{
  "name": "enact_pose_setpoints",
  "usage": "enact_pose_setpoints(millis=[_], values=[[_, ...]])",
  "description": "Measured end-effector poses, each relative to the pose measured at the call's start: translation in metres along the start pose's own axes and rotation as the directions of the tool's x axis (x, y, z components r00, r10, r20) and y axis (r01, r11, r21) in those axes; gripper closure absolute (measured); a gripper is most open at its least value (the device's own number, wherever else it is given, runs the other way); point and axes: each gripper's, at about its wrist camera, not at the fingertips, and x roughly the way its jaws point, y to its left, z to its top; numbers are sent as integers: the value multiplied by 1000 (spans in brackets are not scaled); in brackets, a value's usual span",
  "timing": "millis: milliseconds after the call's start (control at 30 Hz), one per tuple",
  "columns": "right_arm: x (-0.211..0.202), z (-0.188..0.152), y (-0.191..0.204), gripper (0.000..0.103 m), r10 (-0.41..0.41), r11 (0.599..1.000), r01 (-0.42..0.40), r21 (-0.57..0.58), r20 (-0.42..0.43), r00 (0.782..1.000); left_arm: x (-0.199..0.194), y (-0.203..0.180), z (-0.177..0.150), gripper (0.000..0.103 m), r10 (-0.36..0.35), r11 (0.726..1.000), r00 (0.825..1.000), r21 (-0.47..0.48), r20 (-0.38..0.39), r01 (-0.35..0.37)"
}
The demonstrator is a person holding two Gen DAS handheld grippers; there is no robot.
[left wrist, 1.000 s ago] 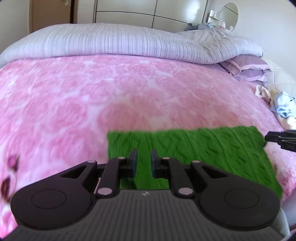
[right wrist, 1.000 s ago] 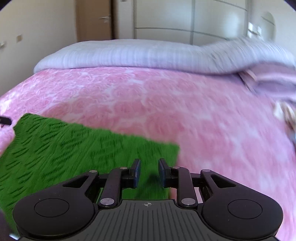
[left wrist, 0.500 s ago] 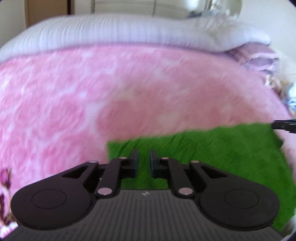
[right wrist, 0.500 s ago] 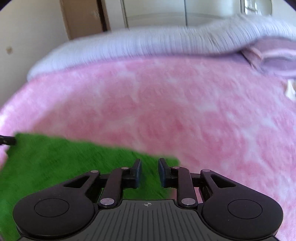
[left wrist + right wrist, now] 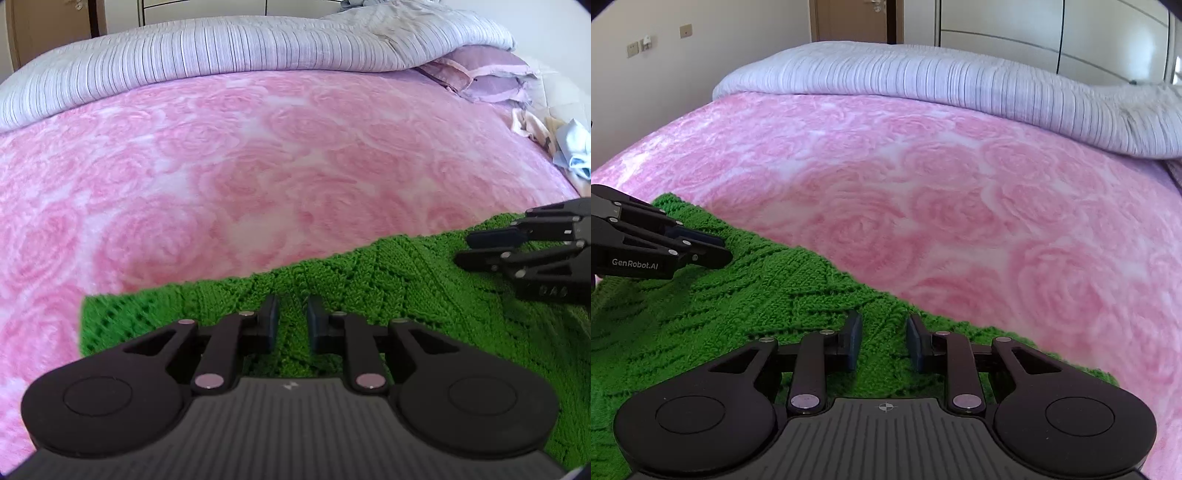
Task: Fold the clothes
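The green knitted garment is lying flat at the near side of the pink blanket, its far edge running straight with bare blanket beyond. You are holding your left gripper and right gripper over it, jaws parted, gripping nothing.

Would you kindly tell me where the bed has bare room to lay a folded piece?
Bare pink blanket runs from the green knit's far edge up to the striped duvet. Crowded: the near edge, under the knit and both tools, and the pillow corner with loose clothes.
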Motion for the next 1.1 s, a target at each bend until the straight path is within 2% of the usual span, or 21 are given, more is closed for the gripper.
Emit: enact_pose_setpoints(millis=[67,133,267,333,467,567,667,800,833,900,967,1033,1100], values=[[-12,1,-13,78,-2,999,3,38,-2,1000,-15,10,0,91,30,999,999,-11,38,-30],[-19,-5,-26,78,-53,997,53,52,-7,999,-23,25,-3,90,46,998,997,-40,67,-43],[-33,-18,-51,76,-146,986,147,78,-14,989,-9,50,-18,88,93,993,996,-69,16,-91],[-36,-32,-61,74,-145,987,144,76,12,989,-9,59,-26,88,64,992,997,-109,44,-59],[-60,-39,-74,73,-170,975,171,143,-17,985,-25,59,-20,94,118,988,993,-100,16,-116],[-82,-38,-56,73,-148,974,142,176,17,989,-50,52,-24,93,94,986,995,-141,40,-87],[-101,-36,-36,73,-122,973,109,203,51,991,-66,32,-31,94,31,987,998,-159,61,-21],[-82,-26,17,73,-52,987,39,153,86,995,-58,-13,-30,93,-35,992,997,-119,75,44],[-74,-25,27,73,-49,990,37,139,81,996,-51,-22,-30,92,-39,994,997,-103,62,45],[-60,-32,39,73,-75,993,71,95,37,997,-33,-36,-37,88,0,998,1000,-57,18,1],[-49,-40,50,74,-100,994,99,53,2,995,-33,-35,-50,87,3,999,1000,-54,26,-1],[-60,-57,45,73,-98,995,97,36,25,995,-40,-24,-60,87,-6,997,1000,-82,29,9],[-77,-73,30,73,-105,992,104,71,11,994,-52,-10,-70,93,14,994,1000,-104,17,-12]])
